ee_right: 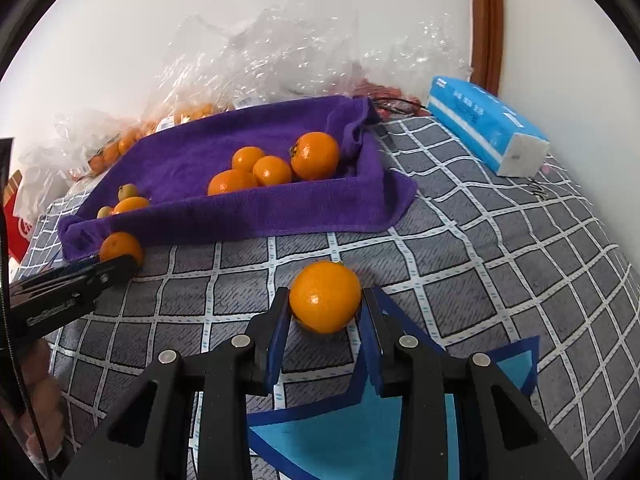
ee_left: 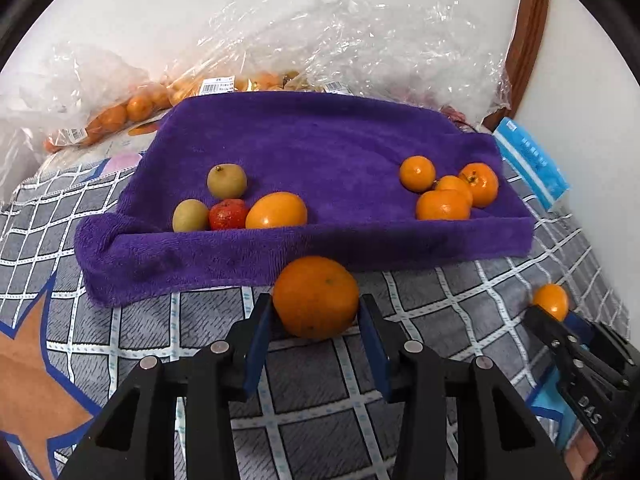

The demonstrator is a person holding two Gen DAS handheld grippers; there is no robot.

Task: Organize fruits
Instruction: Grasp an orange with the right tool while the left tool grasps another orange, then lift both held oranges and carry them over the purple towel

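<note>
Nearest to me, each hand-held gripper has a fruit clamped between its blue pads above a bed covered in a grey checked quilt (ee_right: 460, 240). The left gripper (ee_left: 316, 312) is closed on a large orange (ee_left: 316, 297), both pads pressed against its sides, just short of the front fold of the purple towel (ee_left: 320, 136). The right gripper (ee_right: 325, 304) is clamped on a smaller, glossier orange (ee_right: 325, 297), held over the quilt a little way out from the towel's near edge. In the left camera's view that second gripper shows at the far right with its fruit at the tips; in the right camera's view the left one shows at the far left, its orange right at the towel's corner.

Beyond them the towel lies spread with its edges folded up like a shallow tray. On its right side four small oranges (ee_right: 264, 168) sit bunched together, touching. On its left side are two greenish-brown round fruits (ee_left: 226, 181), a red fruit (ee_left: 228, 214) and an oval orange fruit (ee_left: 277, 210), packed close against the front fold.

Farther back, crumpled clear plastic bags (ee_left: 340, 40) lie against the white wall, some with more oranges inside. A blue tissue pack (ee_right: 486, 126) lies on the quilt to the right of the towel.
</note>
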